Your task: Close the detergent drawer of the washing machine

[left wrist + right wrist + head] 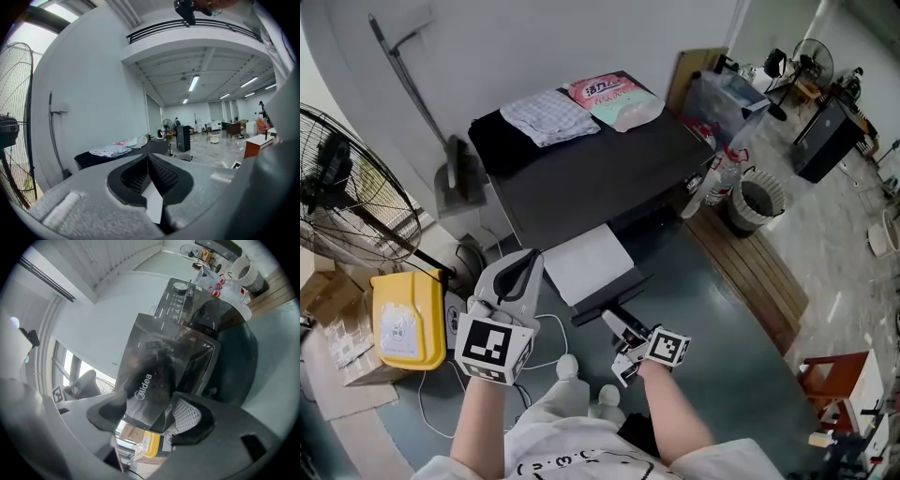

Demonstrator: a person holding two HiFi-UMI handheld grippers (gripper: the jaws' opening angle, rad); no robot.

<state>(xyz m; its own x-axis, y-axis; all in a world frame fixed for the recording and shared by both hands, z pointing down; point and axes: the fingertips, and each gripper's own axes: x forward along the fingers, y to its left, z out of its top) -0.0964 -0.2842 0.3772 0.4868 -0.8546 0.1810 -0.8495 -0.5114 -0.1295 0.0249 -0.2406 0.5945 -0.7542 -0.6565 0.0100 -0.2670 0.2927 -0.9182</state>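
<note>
Jaws of the right gripper [615, 322] gape around the front edge of the pulled-out detergent drawer [586, 262]. Left gripper [527, 262] jaws are pressed together, empty, in free air.

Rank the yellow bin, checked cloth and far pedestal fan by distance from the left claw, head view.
1. Yellow bin: low, just left of the left claw.
2. Checked cloth: ahead, on the machine top.
3. Far pedestal fan: upper right, well beyond.
</note>
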